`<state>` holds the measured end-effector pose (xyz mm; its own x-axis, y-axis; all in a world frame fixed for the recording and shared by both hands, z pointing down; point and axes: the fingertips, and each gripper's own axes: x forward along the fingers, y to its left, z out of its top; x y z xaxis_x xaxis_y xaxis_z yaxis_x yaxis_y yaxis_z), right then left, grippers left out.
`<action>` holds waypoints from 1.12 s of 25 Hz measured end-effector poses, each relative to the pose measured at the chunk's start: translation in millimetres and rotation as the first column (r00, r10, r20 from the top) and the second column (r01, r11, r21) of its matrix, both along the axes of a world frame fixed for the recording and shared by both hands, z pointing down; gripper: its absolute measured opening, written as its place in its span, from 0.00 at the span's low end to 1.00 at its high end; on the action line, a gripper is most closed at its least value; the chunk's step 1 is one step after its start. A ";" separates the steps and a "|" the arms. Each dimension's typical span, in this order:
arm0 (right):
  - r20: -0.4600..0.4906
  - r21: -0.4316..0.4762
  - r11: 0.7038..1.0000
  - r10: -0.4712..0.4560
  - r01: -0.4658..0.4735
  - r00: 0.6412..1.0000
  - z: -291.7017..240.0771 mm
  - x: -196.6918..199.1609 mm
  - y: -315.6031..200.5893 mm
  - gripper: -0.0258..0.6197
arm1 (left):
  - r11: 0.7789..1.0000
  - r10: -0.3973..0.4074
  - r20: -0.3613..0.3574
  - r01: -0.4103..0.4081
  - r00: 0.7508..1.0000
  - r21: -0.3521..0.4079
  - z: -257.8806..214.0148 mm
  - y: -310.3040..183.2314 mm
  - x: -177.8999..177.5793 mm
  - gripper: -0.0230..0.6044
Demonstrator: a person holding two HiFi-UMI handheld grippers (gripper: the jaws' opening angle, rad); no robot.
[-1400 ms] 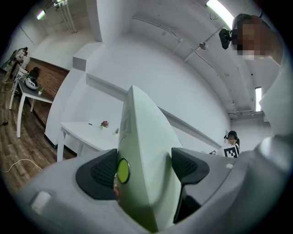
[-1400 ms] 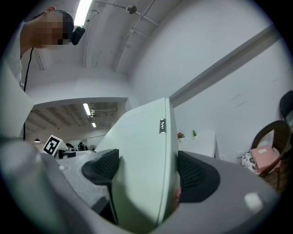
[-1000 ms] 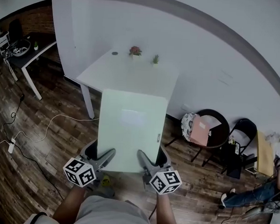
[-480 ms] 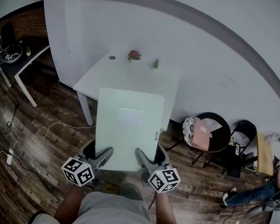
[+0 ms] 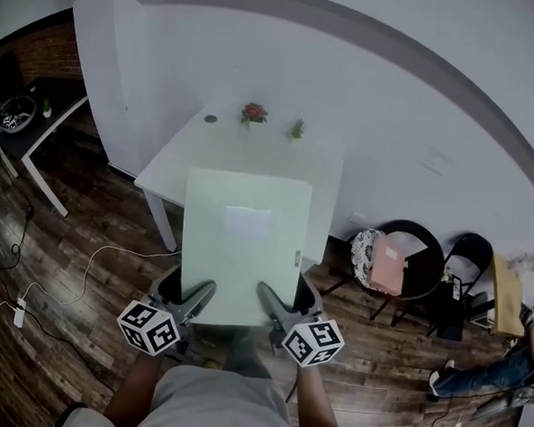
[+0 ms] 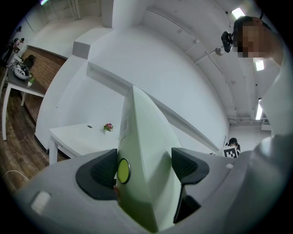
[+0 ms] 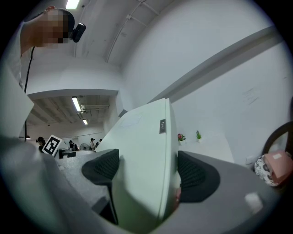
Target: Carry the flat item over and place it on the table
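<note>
My left gripper [image 6: 144, 167] clamps the near edge of the pale green flat case [image 5: 243, 243], pads pressed on both faces. My right gripper [image 7: 145, 171] grips the same edge alongside. The case extends away from my fingers toward the white table [image 5: 221, 147].

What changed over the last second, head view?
The person carried the pale green flat case forward: the white table now lies closer, more of it hidden behind the case's far end. Both the left tongs and the right tongs stay shut on its near edge.
</note>
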<state>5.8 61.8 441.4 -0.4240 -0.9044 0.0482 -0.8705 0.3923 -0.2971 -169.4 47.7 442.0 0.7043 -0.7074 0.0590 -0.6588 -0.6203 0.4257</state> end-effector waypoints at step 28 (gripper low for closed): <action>0.044 -0.100 0.994 -0.034 0.038 0.998 36.5 73.8 -257.5 0.65 | 0.994 -0.025 0.037 0.028 0.999 -0.105 31.9 -252.2 73.8 0.62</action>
